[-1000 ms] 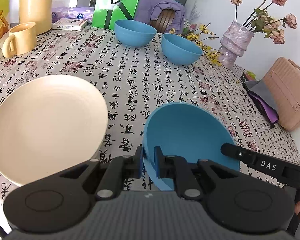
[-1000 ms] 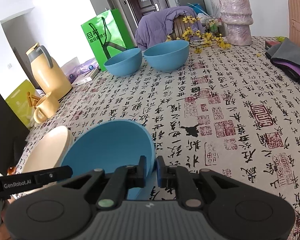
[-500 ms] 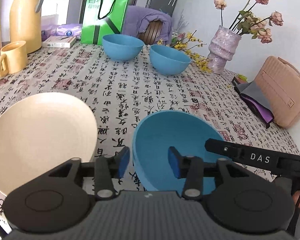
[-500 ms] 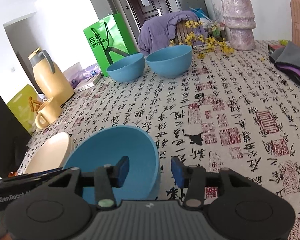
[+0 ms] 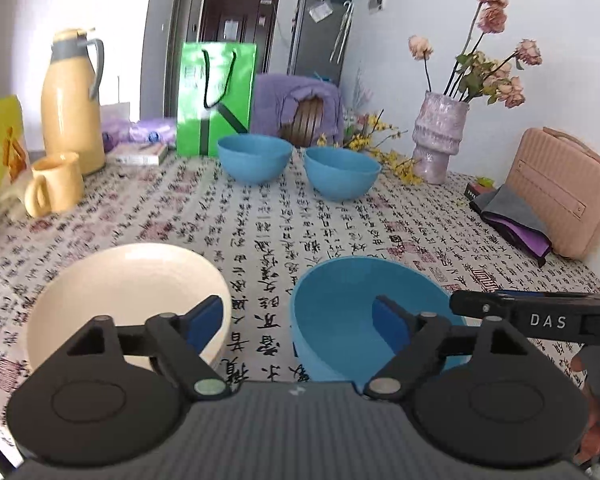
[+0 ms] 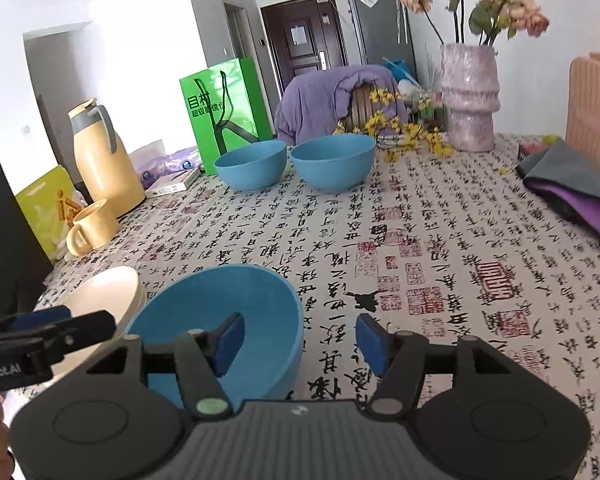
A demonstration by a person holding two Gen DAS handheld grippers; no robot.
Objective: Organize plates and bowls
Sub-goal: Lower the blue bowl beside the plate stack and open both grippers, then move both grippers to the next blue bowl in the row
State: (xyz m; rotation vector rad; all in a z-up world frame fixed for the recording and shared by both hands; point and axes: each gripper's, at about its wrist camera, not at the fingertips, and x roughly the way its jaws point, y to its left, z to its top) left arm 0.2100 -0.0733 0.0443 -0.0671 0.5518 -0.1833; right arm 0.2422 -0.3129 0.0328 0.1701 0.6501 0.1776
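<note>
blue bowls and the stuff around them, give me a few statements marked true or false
1. Three blue bowls sit on the table: the near bowl, the far left bowl and the far right bowl. True.
2. The left gripper is clamped on the near bowl's rim. False: its fingers have just been opening and stand apart, gripping nothing.
3. The cream plate is stacked inside the near bowl. False: it lies beside it, on the cloth.
4. The yellow mug stands near the yellow jug. True.
5. The right gripper is shut. False: it is open.
</note>
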